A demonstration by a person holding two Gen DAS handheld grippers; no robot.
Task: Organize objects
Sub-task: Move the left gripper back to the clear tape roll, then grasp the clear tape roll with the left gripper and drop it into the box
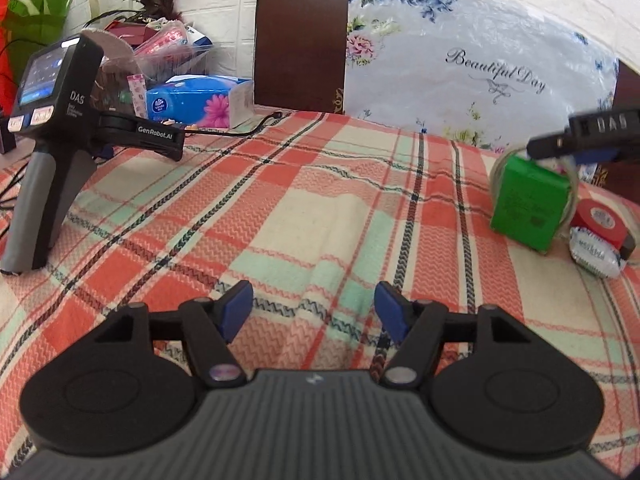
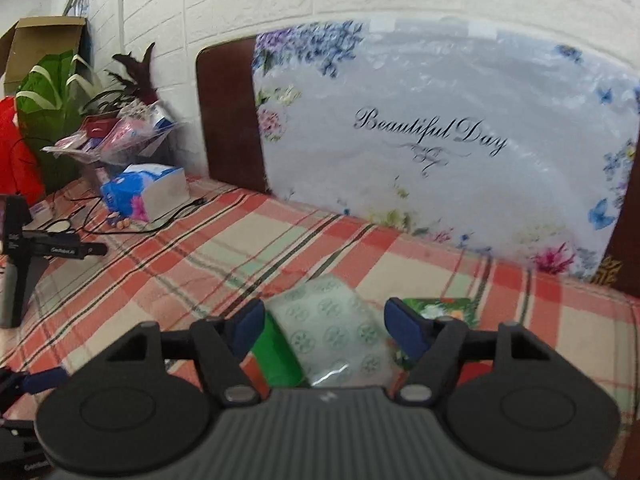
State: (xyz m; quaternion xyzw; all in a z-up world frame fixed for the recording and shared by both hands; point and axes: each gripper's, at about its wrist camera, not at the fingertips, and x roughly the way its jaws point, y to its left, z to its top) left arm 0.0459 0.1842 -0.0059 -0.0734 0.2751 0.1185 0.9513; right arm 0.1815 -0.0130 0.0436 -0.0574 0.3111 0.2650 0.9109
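Observation:
My left gripper (image 1: pixel 314 309) hangs open low over the plaid tablecloth (image 1: pixel 304 200), with nothing between its blue pads. Far to its right a green box (image 1: pixel 528 208) stands in a clear bag, and my right gripper (image 1: pixel 560 148) hovers just above it. In the right wrist view my right gripper (image 2: pixel 324 326) is open. The clear bag with a green round print (image 2: pixel 336 336) and the green box (image 2: pixel 280 356) lie below and between its fingers, and the pads do not press on them. A flower-printed packet (image 2: pixel 440 308) lies just beyond the right finger.
A red tape roll (image 1: pixel 600 220) and a silver foil packet (image 1: pixel 596 254) lie beside the green box. A spare handheld gripper (image 1: pixel 52 120) stands at the left. A blue tissue pack (image 1: pixel 192 104), a cable and clutter fill the back left. A wrapped floral board (image 1: pixel 480 64) leans behind.

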